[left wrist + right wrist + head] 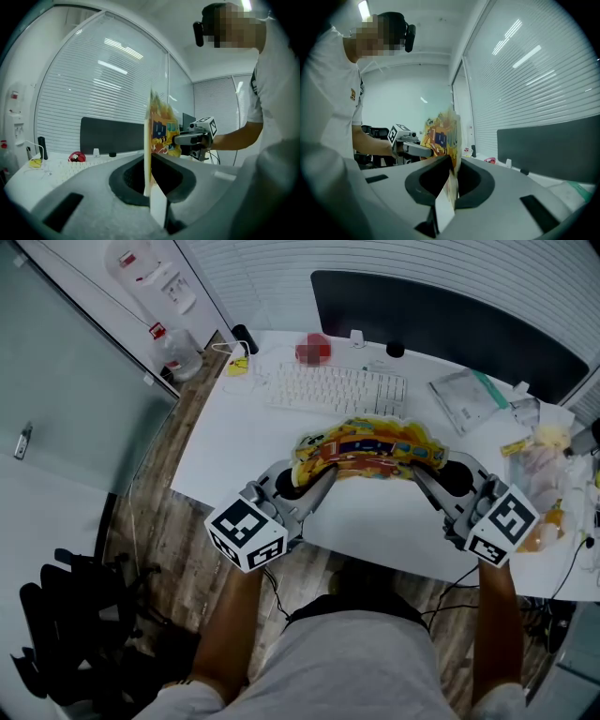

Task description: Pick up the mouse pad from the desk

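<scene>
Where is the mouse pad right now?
Head view, centre: the mouse pad is pinched between the left gripper and right gripper, one on each end, just nearer the person than the keyboard.

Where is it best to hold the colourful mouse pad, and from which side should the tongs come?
By its two short ends, one from each side. The mouse pad is thin, wide and floppy: it bows between the left tongs and the right tongs, which are shut on its opposite edges. A single grip would probably let it droop.
</scene>
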`<control>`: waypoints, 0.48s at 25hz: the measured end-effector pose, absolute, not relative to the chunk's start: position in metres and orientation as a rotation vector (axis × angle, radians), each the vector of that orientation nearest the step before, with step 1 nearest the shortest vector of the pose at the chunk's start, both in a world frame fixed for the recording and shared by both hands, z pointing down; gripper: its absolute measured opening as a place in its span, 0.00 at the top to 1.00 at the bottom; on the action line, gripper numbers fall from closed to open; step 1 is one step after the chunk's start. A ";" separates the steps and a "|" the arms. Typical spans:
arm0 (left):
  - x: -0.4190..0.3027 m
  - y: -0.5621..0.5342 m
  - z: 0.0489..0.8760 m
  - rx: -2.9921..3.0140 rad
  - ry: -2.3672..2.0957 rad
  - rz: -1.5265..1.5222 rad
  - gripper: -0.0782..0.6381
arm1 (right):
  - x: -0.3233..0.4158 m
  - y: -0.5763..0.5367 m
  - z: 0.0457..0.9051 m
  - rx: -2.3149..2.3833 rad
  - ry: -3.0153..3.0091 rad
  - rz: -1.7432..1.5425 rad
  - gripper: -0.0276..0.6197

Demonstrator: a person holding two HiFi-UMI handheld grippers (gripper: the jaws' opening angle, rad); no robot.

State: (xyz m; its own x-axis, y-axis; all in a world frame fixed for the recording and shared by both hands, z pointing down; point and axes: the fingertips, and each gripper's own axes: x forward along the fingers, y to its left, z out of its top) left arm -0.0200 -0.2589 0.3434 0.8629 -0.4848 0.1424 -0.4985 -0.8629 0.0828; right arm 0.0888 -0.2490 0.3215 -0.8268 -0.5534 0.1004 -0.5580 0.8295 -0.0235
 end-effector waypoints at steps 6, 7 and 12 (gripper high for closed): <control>-0.018 -0.257 0.316 2.986 -0.873 0.087 0.86 | 0.090 -0.244 0.294 1.000 -2.918 -0.068 0.92; -0.017 -0.257 0.311 3.004 -0.885 0.080 0.86 | 0.091 -0.243 0.290 1.016 -2.914 -0.092 0.92; -0.011 -0.253 0.288 3.088 -0.942 0.060 0.86 | 0.097 -0.239 0.267 1.096 -2.907 -0.192 0.92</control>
